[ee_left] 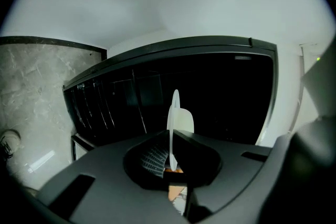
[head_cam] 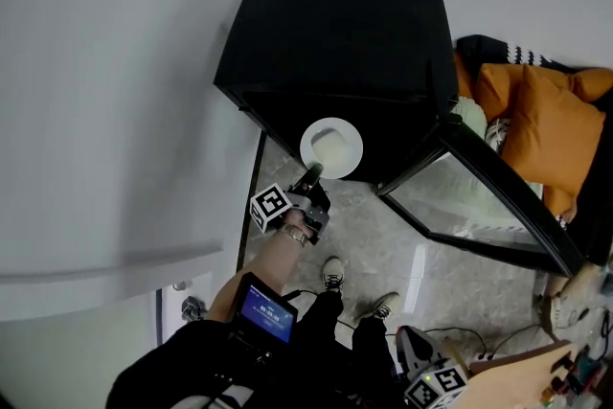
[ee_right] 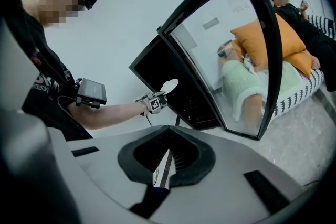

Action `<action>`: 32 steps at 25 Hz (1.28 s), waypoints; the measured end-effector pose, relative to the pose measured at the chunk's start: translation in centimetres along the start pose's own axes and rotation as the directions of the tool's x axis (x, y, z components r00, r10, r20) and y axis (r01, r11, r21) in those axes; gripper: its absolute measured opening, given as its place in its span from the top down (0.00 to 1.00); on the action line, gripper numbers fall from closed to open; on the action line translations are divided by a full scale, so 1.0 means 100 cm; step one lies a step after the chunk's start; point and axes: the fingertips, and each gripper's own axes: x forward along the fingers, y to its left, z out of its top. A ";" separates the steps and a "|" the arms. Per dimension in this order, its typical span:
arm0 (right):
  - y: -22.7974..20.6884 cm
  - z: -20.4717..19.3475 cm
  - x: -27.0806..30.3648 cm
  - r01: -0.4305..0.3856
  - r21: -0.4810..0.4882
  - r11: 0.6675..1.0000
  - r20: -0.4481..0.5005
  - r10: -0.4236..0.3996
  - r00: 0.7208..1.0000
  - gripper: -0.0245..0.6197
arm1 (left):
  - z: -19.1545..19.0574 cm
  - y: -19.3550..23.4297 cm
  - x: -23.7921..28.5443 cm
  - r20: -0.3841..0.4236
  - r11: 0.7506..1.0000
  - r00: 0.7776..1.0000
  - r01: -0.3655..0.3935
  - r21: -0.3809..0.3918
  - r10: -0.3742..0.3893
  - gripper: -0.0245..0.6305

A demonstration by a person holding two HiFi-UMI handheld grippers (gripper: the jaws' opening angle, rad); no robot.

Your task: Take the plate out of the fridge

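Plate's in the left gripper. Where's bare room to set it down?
Fridge top is bare. Floor tile between the shoes and the open glass door is free. Crowded: cables and right gripper at lower right.

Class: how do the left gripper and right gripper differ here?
The left gripper is shut on the rim of the white plate; the right gripper is shut on nothing. The left gripper is up at the black fridge; the right gripper is held back, away from it. Both carry marker cubes.
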 end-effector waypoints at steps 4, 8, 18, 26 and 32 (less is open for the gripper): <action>0.016 0.009 -0.002 -0.096 -0.038 0.995 -0.011 0.096 0.995 0.95 | -0.019 -0.035 -0.046 -0.013 1.000 1.000 0.028 0.005 -0.028 0.94; 0.027 0.018 -0.008 -0.166 -0.061 0.984 -0.018 0.165 0.986 0.95 | -0.033 -0.070 -0.084 -0.003 0.999 0.999 0.037 -0.016 -0.037 0.94; 0.047 0.045 -0.020 -0.302 -0.176 0.937 0.013 0.309 0.951 0.95 | -0.038 -0.204 -0.155 0.059 0.994 0.993 0.097 0.051 -0.100 0.94; 0.049 0.059 -0.033 -0.307 -0.221 0.926 0.049 0.325 0.945 0.95 | -0.007 -0.297 -0.135 0.133 0.976 0.971 0.188 0.106 -0.201 0.94; 0.037 0.077 -0.052 -0.225 -0.228 0.947 0.142 0.261 0.955 0.96 | 0.007 -0.342 -0.077 0.133 0.977 0.973 0.170 0.131 -0.188 0.94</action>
